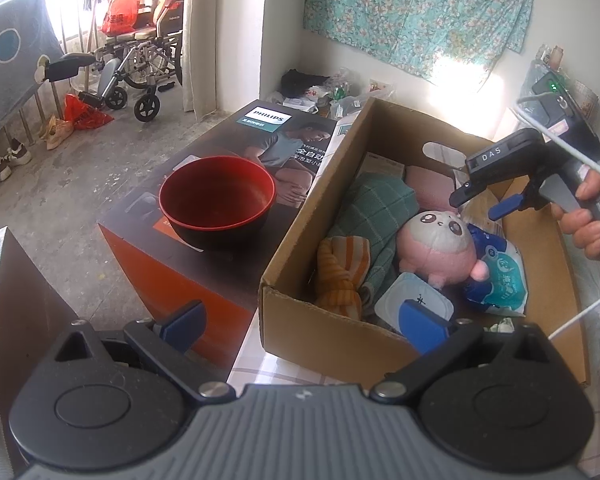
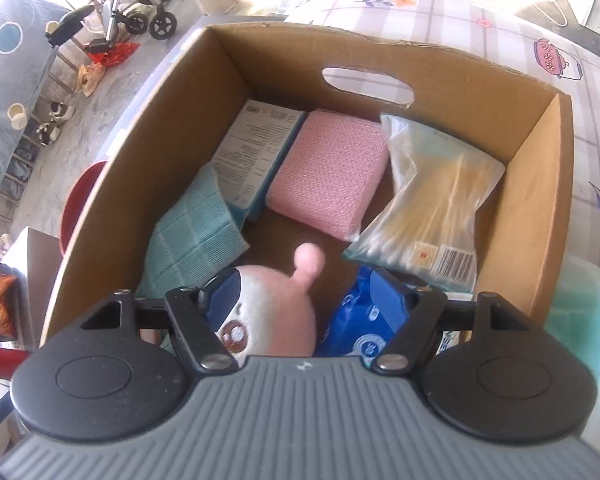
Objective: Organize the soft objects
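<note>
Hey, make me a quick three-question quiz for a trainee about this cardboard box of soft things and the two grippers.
1. True or false: the round pink plush toy lies inside the brown cardboard box.
2. Multiple choice: the red plastic bowl stands on A) the floor, B) the printed Philips carton, C) the teal checked cloth.
3. Fill in: the right gripper hangs open over the plush toy and the ____ plastic packet.

Key: 1 true; 2 B; 3 blue. The left gripper is open too, at the box's near end.
</note>
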Tool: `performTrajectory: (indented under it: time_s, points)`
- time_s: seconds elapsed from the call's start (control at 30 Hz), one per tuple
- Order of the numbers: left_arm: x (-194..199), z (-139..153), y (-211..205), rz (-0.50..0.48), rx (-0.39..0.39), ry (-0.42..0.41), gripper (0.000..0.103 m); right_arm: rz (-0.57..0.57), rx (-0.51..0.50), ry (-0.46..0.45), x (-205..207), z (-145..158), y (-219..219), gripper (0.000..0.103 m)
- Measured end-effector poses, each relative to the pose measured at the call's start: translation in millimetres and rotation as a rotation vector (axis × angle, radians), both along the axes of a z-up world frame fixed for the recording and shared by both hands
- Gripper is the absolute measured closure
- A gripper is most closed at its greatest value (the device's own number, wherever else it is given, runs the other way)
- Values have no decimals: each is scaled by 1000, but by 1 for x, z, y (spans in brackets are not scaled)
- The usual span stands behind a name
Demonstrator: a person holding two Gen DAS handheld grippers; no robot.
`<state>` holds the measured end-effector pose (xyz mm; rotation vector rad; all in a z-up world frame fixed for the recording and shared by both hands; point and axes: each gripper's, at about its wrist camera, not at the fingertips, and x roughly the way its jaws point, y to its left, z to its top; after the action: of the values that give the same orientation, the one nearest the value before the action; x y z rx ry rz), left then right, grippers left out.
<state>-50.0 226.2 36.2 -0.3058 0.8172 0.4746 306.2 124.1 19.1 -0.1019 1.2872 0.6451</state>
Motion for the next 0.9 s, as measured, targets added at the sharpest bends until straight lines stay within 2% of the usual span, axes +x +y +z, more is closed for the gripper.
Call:
performTrajectory:
  time_s: [0.13,0.23,0.47,0.6,0.73,0.8,0.9]
  points:
    - [0,0,1,0,2,3,0,-12,-115,5,18,-26,14,30]
    - [0,0,1,2,1,9,0,-9,-147,34,25,-43,19,28]
    - [4,0,3,5,-4,10,0,-54,-75,164,32,-53,2,26]
    - [6,0,3,2,-7,18,0,-46,-84,166,23,-50,3,26]
    - [8,2,-3,-9,-1,16,0,-66,18,125,18,-29,-4,26]
    - [7,5,-6,-18,8,10,0,-64,87,70,9,-6,-11,25]
    - [5,7,-12,-37,14,-5,0,-44,190,-54,-25,38,-36,19]
